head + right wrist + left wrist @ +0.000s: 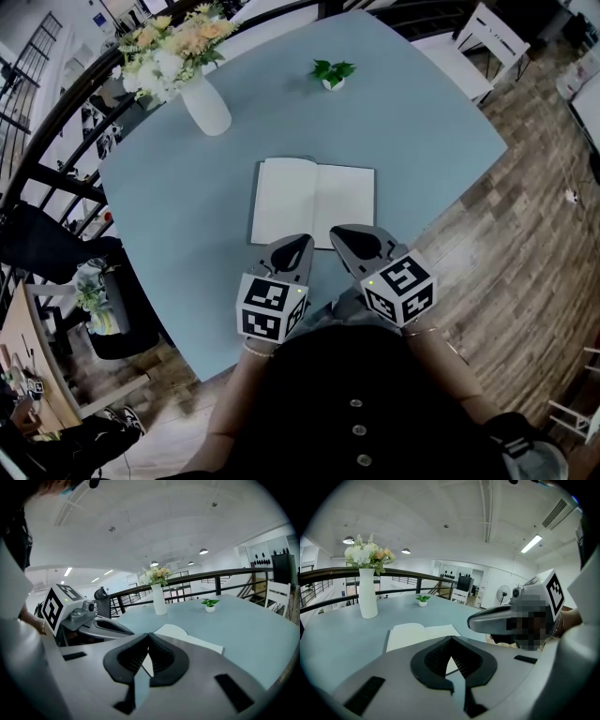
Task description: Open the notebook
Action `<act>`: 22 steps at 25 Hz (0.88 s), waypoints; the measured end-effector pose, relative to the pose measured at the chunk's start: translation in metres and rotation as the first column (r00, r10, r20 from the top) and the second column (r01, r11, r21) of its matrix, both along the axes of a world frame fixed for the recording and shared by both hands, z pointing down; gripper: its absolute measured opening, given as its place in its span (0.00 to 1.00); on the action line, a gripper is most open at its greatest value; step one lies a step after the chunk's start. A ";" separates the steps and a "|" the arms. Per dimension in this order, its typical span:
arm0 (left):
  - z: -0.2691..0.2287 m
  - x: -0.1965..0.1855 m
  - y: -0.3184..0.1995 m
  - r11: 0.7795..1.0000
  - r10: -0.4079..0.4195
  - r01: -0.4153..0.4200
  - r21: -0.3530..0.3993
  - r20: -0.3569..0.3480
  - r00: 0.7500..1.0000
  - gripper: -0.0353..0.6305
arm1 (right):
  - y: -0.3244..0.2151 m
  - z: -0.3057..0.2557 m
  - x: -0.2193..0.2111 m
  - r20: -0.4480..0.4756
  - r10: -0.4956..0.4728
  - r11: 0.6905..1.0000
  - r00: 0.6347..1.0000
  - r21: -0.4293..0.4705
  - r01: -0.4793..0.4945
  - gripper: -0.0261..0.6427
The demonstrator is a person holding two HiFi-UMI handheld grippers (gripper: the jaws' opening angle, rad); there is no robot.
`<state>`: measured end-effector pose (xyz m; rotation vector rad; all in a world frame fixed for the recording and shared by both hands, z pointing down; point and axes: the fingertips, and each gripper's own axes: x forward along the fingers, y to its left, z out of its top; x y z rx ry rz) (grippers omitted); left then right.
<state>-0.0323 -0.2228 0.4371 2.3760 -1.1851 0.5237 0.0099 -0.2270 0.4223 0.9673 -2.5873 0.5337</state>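
The notebook (314, 202) lies open and flat on the blue table (431, 141), showing blank white pages. My left gripper (303, 240) hovers just in front of the near edge of the left page, its jaws shut on nothing. My right gripper (336, 231) sits beside it at the near edge of the right page, also shut and empty. In the left gripper view the left gripper (451, 640) points at the notebook (419, 633), with the right gripper (474, 620) alongside. In the right gripper view the right gripper (148, 635) faces the notebook (190, 640).
A white vase of flowers (204, 103) stands at the table's far left. A small potted plant (332, 75) sits at the far middle. A dark railing (56, 122) curves behind the table, and a white chair (487, 37) stands on the wooden floor at the back right.
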 end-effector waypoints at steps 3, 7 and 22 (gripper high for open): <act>0.000 -0.001 0.000 1.000 -0.003 0.003 0.001 0.001 1.000 0.08 | 0.001 0.000 -0.001 -0.002 -0.004 1.000 1.000 0.000 0.004 0.05; -0.001 -0.001 -0.001 1.000 -0.004 0.004 0.002 0.000 1.000 0.08 | 0.001 0.000 -0.001 -0.003 -0.009 1.000 1.000 -0.001 0.009 0.04; 0.002 0.005 0.001 1.000 0.017 -0.017 0.004 0.021 1.000 0.08 | -0.001 0.009 0.007 -0.018 -0.002 1.000 1.000 -0.025 0.002 0.04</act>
